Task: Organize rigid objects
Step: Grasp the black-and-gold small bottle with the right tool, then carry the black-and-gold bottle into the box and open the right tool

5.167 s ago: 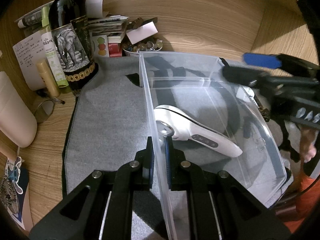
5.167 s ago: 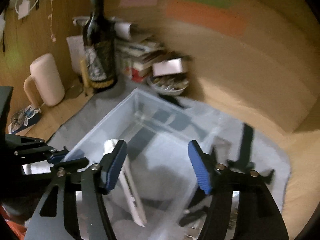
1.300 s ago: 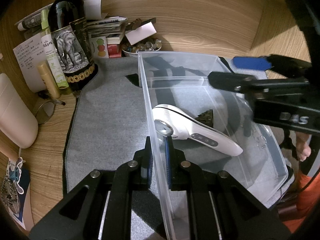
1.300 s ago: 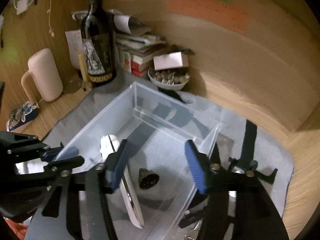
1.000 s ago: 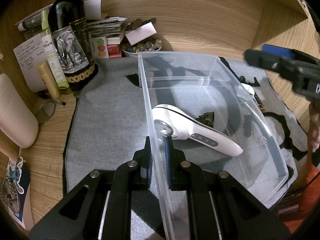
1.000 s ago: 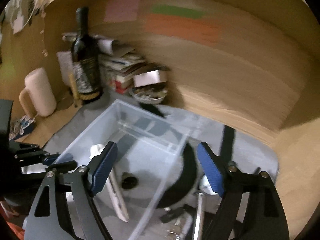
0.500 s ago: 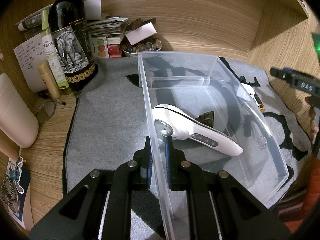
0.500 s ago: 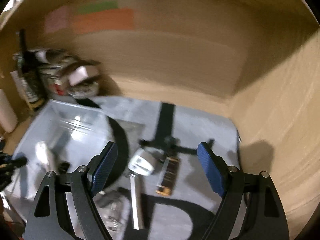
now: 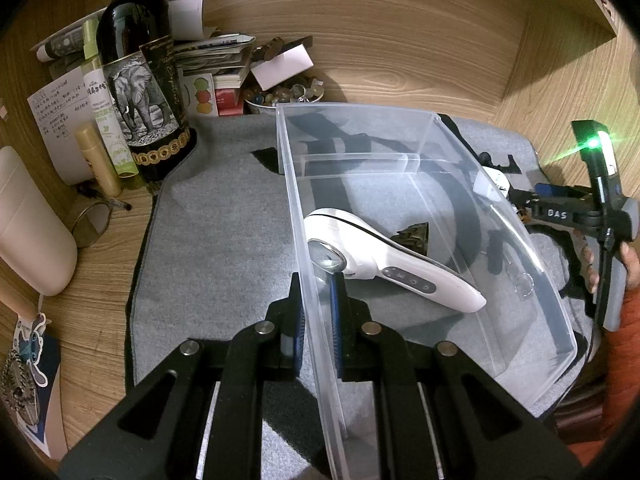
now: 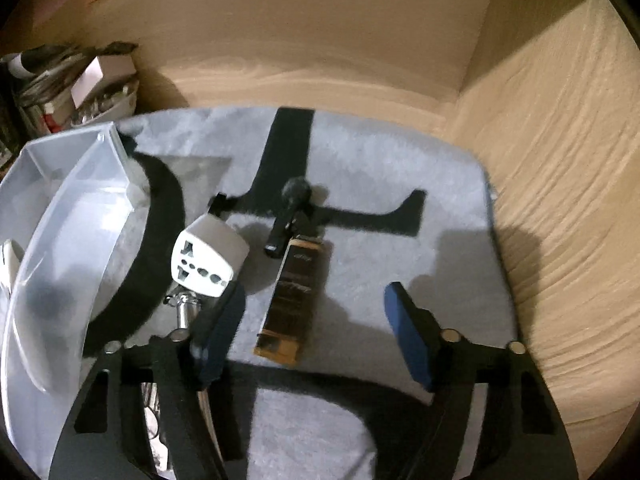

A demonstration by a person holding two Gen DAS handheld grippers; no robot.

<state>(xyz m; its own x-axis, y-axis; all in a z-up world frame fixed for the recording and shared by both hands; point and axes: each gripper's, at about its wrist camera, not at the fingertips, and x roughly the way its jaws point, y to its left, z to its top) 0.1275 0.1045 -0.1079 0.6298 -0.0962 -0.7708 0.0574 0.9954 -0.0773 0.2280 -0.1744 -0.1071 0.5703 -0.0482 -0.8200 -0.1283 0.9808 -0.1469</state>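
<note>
My left gripper (image 9: 318, 280) is shut on the left wall of a clear plastic bin (image 9: 432, 120) that stands on a grey mat. In the bin lie a white handheld device (image 9: 384, 256) and a small dark cone-shaped piece (image 9: 414, 236). My right gripper (image 10: 314, 300) hangs over the mat to the right of the bin (image 10: 60, 200), its jaws closing. A dark rectangular box (image 10: 296, 300) lies between its blue pads, which do not touch it. A white travel adapter (image 10: 208, 256) sits just left of the left pad. A black clip-like piece (image 10: 290, 212) lies beyond the box.
A wine bottle (image 9: 140, 80), small bottles, papers and a bowl of stones (image 9: 284, 94) crowd the back left corner. A cream jug (image 9: 28, 220) stands at the left. Wooden walls close the back and right. A metal tool (image 10: 184, 312) lies under the adapter. A person's hand (image 9: 628, 256) holds the right gripper.
The right gripper swung from above the bin to the right and down over the loose items on the mat, and its jaws narrowed. The left gripper and the bin stayed still.
</note>
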